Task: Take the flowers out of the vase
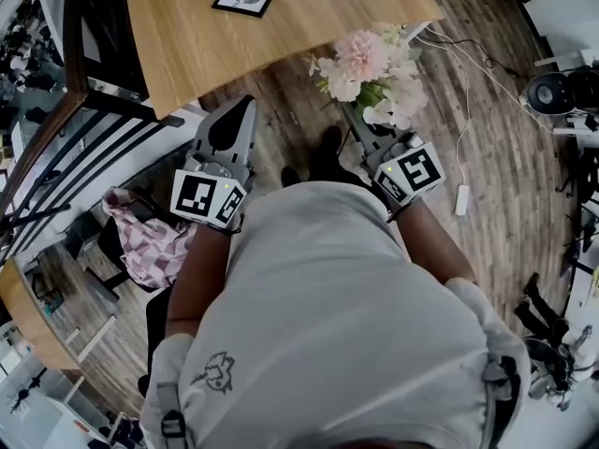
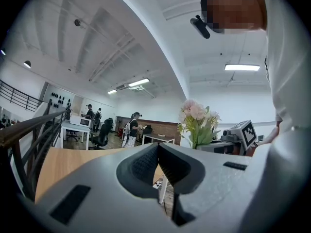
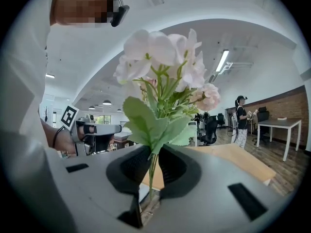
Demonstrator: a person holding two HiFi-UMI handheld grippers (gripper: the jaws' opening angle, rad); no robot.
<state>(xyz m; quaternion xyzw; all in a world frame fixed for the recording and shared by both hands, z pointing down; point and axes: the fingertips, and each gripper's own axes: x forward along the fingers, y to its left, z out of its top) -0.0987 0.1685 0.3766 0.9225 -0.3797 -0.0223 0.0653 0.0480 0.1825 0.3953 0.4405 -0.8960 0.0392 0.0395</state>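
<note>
Between the clenched fingers (image 3: 132, 166) of the right gripper (image 3: 151, 155) stand the flowers (image 3: 165, 76), gripped by their stems; the left gripper (image 2: 158, 154) has its fingers clenched together, empty

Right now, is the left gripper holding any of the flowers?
No, the left gripper has its jaws together with nothing between them; the flowers are pinched by their stems in the right gripper.

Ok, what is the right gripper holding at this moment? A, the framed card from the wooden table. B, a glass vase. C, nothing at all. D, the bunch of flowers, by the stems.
D: in the right gripper view, the right gripper has its fingers closed on the green stems of the flowers, which stand up above it.
</note>
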